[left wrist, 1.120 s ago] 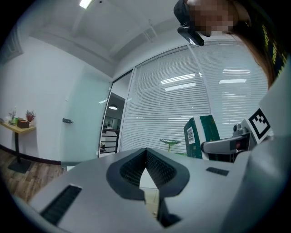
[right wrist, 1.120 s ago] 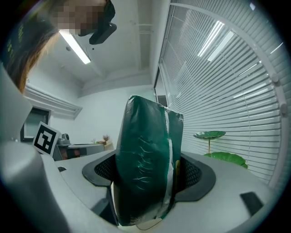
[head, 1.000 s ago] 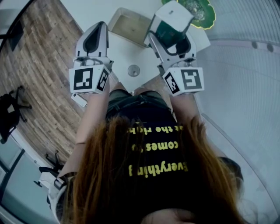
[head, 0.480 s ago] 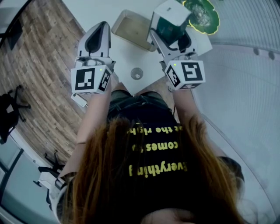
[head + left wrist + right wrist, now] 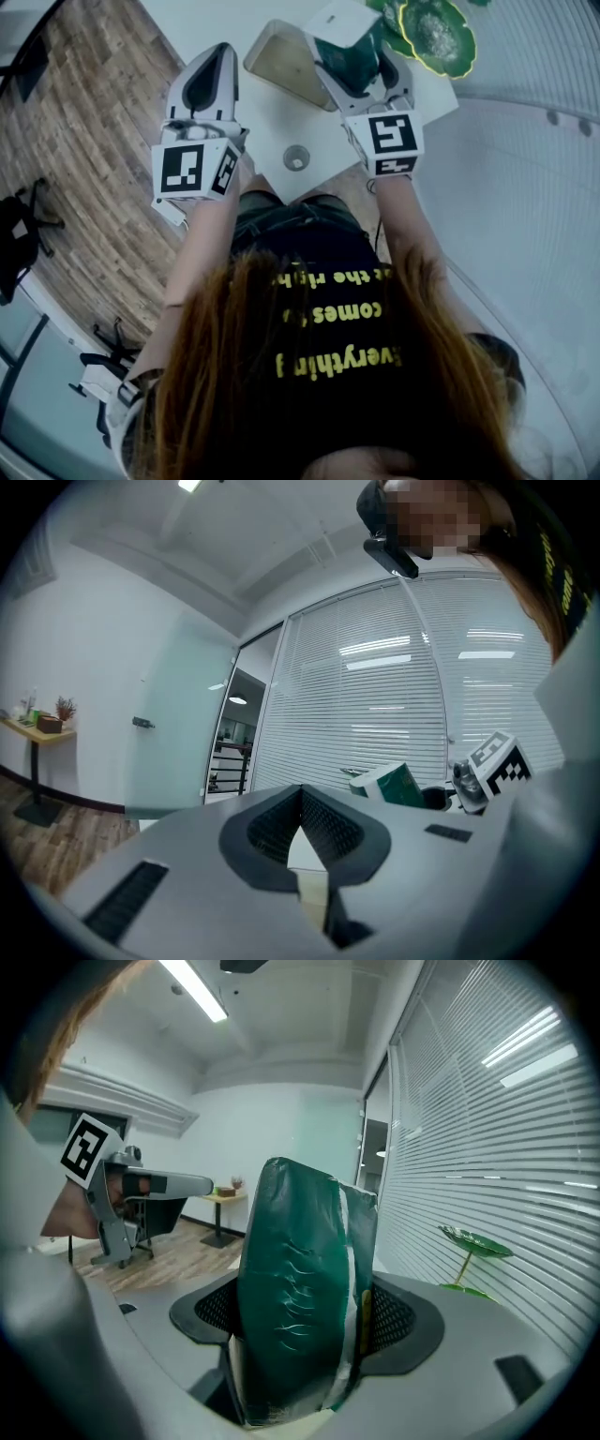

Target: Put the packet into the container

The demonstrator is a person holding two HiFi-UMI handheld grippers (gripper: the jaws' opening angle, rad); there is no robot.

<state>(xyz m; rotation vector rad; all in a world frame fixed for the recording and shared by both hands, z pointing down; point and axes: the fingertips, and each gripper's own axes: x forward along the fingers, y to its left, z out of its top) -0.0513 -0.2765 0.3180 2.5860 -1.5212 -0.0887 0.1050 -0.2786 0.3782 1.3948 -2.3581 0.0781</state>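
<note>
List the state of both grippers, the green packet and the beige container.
Left gripper: shut, nothing between its jaws.
Right gripper: shut on the green foil packet.
Green foil packet: clamped upright between the right jaws, lifted off the white table, overlapping the container's right side in the head view.
Beige rectangular container: open-topped, resting on the table; the part of its inside that shows is bare.

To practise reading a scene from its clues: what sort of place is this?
Probably an office or meeting room. Slatted blinds line one wall, a black office chair stands on the wood-plank floor, and there is a frosted glass door with a handle.
</note>
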